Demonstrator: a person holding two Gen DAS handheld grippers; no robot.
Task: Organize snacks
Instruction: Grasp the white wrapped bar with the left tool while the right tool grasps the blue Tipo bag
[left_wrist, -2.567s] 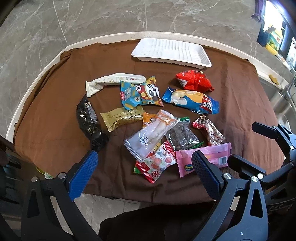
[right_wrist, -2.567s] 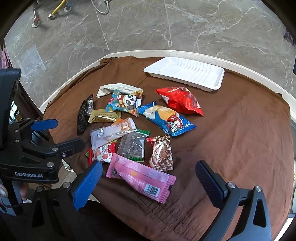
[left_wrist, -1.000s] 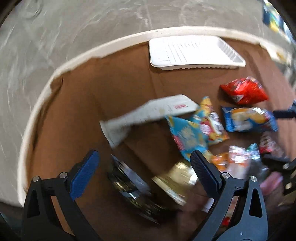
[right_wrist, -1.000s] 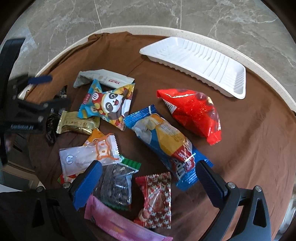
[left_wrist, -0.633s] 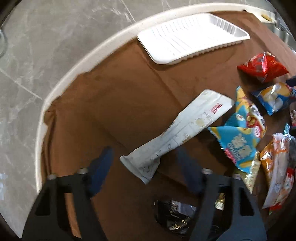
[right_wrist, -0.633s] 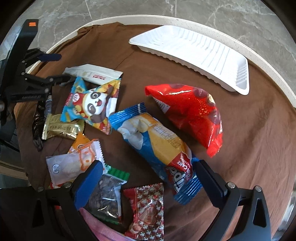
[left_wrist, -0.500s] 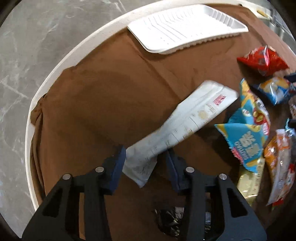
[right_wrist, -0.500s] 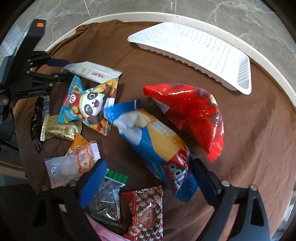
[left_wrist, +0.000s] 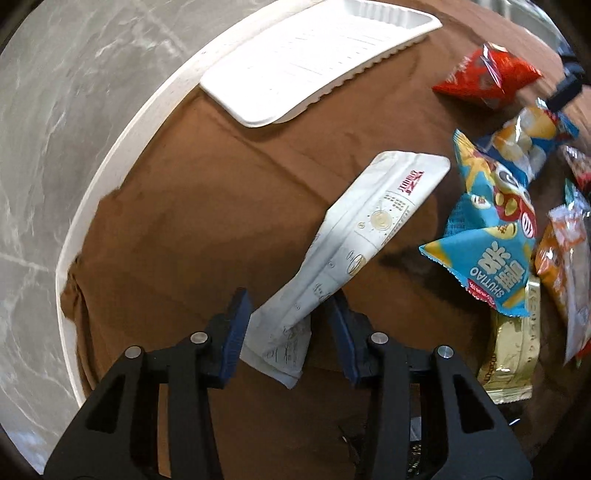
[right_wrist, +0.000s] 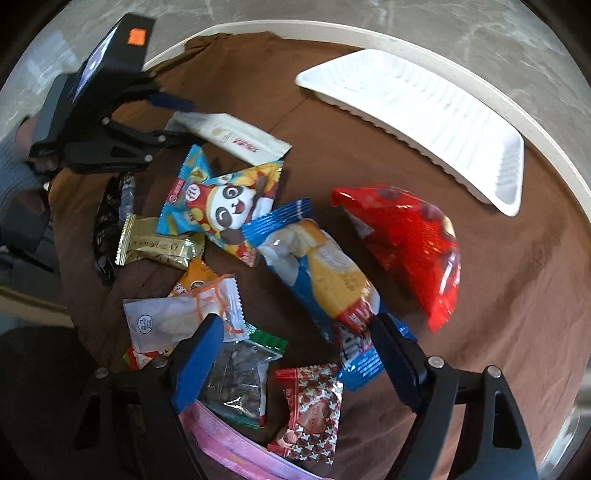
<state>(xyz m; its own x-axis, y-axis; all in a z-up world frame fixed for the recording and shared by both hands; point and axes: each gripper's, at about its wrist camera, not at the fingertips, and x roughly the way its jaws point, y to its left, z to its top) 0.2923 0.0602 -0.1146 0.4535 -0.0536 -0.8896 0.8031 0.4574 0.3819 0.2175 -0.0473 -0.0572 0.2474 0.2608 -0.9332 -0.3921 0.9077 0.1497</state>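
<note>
Sorting barely begun: ribbed white plastic tray (right_wrist: 436, 122) empty at the far table edge, left gripper (left_wrist: 286, 334) clamped on the long white paper-look sachet (left_wrist: 354, 240), right gripper (right_wrist: 295, 354) closing, jaws apart, around the blue-and-yellow cake wrapper (right_wrist: 321, 277), remaining packets loose on the brown cloth (left_wrist: 207, 206).

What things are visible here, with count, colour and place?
tray: 1, white, far edge of cloth
cloth: 1, brown, under everything
white packet: 1, white, left side
panda packet: 1, blue, beside white packet
blue packet: 1, blue and yellow, centre
red bag: 1, red, right of blue packet
other packets: 8, mixed colours, near side
left gripper: 1, black with blue pads, shut on white packet
right gripper: 1, same colours, jaws just closing, open around blue packet
</note>
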